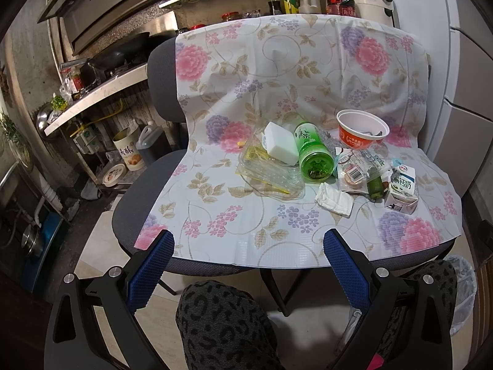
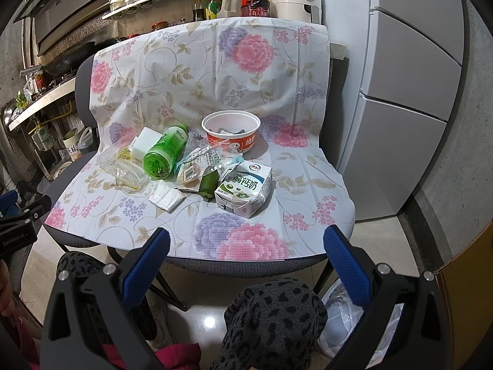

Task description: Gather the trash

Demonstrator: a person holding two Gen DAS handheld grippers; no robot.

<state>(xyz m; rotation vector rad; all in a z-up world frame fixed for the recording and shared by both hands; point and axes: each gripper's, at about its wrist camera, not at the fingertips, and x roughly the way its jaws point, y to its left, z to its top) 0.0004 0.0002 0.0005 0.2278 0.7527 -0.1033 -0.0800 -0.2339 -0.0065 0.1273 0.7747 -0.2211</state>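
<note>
While nothing is yet grasped, the left wrist view shows the left gripper (image 1: 248, 257) with fingers apart before a chair (image 1: 135, 203) draped in a flowered cloth (image 1: 277, 71), where the trash lies clustered: a green bottle (image 1: 312, 154), noodle cup (image 1: 362, 129), napkin (image 1: 334, 199).

From the right wrist view, the right gripper (image 2: 246, 254) is likewise spread, the milk carton (image 2: 245, 189) nearest; a lined bin (image 2: 345, 317) waits on the floor, probably for drops.

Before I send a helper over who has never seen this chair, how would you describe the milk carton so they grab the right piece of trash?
Find the chair draped in a flowered cloth; the trash lies in a heap on its seat. The milk carton sits at the heap's front right, nearest the fridge, in front of the red paper bowl. It is the only boxy item printed in white, blue and green.
</note>
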